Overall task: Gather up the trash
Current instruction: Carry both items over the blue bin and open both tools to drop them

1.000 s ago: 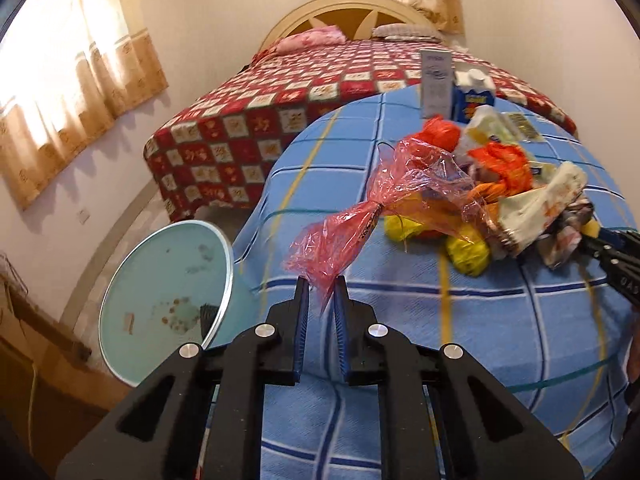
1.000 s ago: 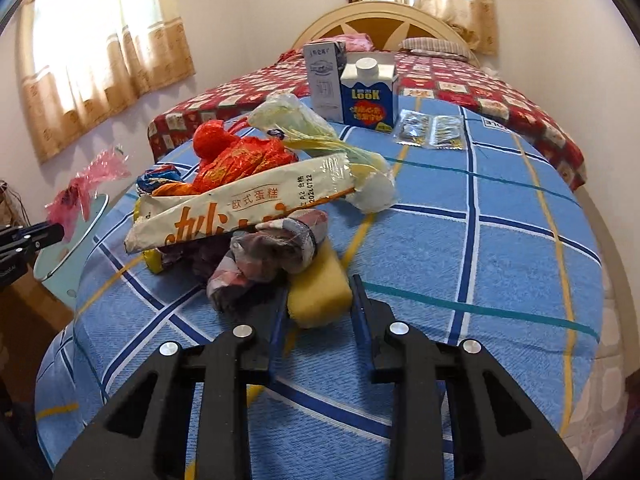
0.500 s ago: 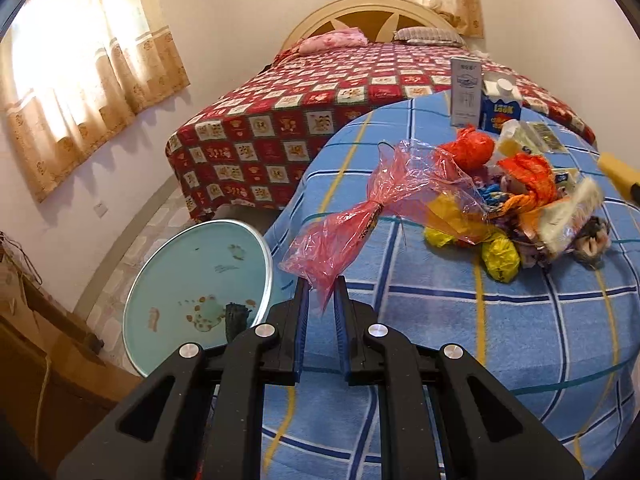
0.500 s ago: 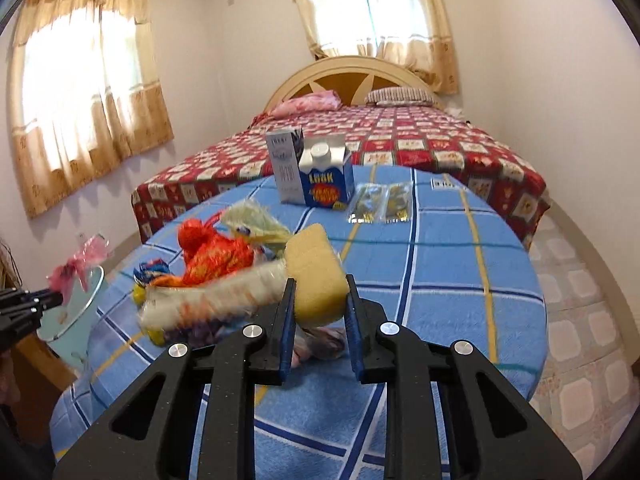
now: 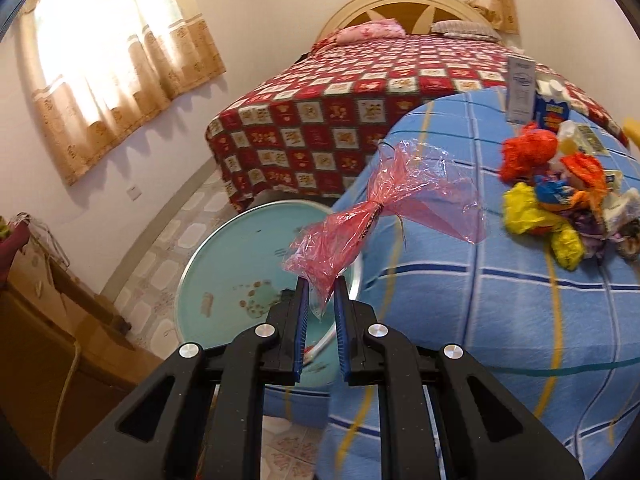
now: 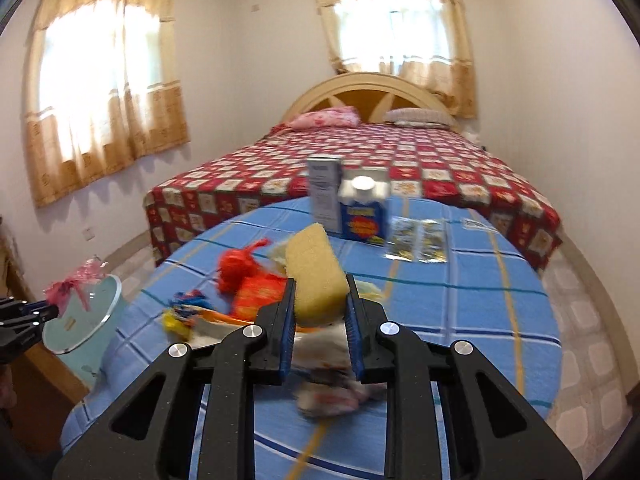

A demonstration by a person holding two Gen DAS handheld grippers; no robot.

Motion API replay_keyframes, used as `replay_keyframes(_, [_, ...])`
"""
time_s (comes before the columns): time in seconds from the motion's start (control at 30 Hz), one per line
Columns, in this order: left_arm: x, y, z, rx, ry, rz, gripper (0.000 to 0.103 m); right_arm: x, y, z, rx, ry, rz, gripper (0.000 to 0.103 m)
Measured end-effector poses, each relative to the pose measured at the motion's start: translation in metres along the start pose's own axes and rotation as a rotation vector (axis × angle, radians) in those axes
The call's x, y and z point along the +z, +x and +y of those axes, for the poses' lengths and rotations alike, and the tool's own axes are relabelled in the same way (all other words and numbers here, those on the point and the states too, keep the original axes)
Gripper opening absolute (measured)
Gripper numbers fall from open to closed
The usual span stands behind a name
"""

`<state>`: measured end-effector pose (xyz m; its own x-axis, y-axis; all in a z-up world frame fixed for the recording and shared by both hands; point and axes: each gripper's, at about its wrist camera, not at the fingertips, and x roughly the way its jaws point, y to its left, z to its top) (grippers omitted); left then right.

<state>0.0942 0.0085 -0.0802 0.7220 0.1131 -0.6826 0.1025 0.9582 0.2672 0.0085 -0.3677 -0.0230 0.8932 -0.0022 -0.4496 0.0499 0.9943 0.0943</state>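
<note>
Two items were in carriage: our left gripper (image 5: 320, 288) clenched a pink wrapper (image 5: 360, 224) over the bin (image 5: 224, 264), needing release, while our right gripper (image 6: 320, 300) grasped a yellow sponge (image 6: 316, 276).

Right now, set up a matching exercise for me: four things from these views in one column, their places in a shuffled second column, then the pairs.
Things
1. pink plastic bag
2. yellow sponge
3. blue carton
4. teal bin

Places
A. upright at the far side of the table
B. on the floor beside the table
C. pinched in the left gripper, above the bin
D. clamped in the right gripper, above the trash pile

Pairs: 1-C, 2-D, 3-A, 4-B
</note>
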Motion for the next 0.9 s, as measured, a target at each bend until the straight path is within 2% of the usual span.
replay_keyframes(0.37, [-0.019, 0.021, 0.055, 0.089, -0.062, 0.066, 0.013, 0.006, 0.043, 0.102, 0.184, -0.159, 0.04, 0.023])
replay_keyframes(0.6, [-0.026, 0.033, 0.083, 0.14, -0.096, 0.101, 0.013, 0.002, 0.071, 0.16, 0.263, -0.245, 0.07, 0.023])
replay_keyframes(0.9, [-0.035, 0.044, 0.11, 0.2, -0.129, 0.131, 0.013, -0.001, 0.097, 0.213, 0.331, -0.318, 0.099, 0.023])
